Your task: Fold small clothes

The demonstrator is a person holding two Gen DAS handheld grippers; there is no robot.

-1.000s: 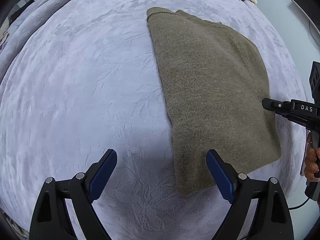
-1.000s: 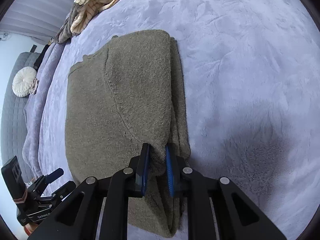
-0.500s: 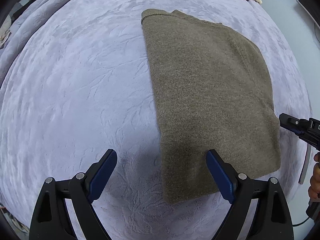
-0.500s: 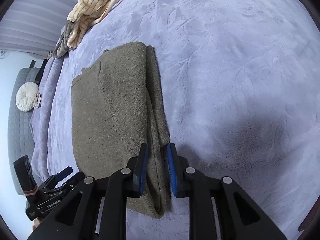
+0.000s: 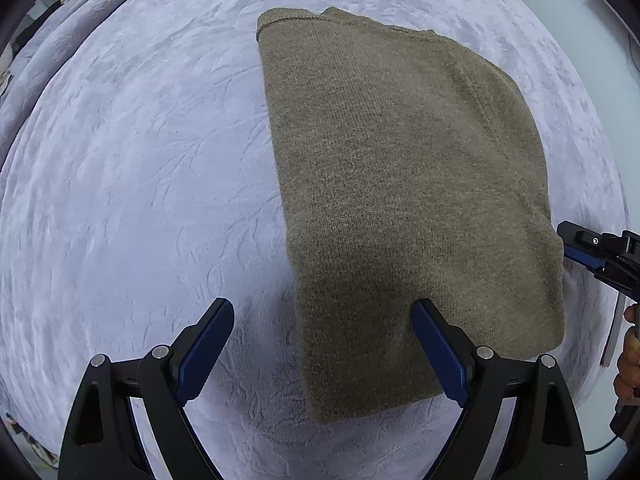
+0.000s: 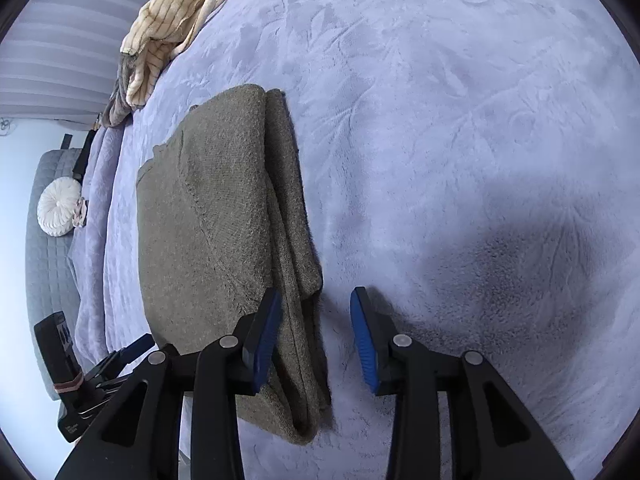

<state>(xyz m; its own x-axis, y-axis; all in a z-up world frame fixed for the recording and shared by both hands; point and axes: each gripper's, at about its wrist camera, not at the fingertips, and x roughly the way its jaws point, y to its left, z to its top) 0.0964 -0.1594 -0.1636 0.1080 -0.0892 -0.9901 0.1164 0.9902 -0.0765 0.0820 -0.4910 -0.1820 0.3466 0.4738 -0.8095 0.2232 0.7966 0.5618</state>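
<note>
The right gripper (image 6: 314, 340), clamped on the folded olive knit sweater's (image 6: 208, 240) edge a second ago, is opening; the fold now lies loose between its jaws. The left gripper (image 5: 324, 348) stays wide above the sweater's near corner, lavender blanket (image 5: 132, 168) beyond.

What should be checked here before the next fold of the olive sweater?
1. Sweater flat on the blanket: ok.
2. Right hand-held gripper clear of the sweater: not ok, jaws opening, folded edge between the pads.
3. Left hand-held gripper open and empty: ok.
4. Layers at the folded edge aligned: not ok, one layer sticks out.
5. Striped garment away from the sweater: ok.
6. Underside smooth: cannot tell.
</note>
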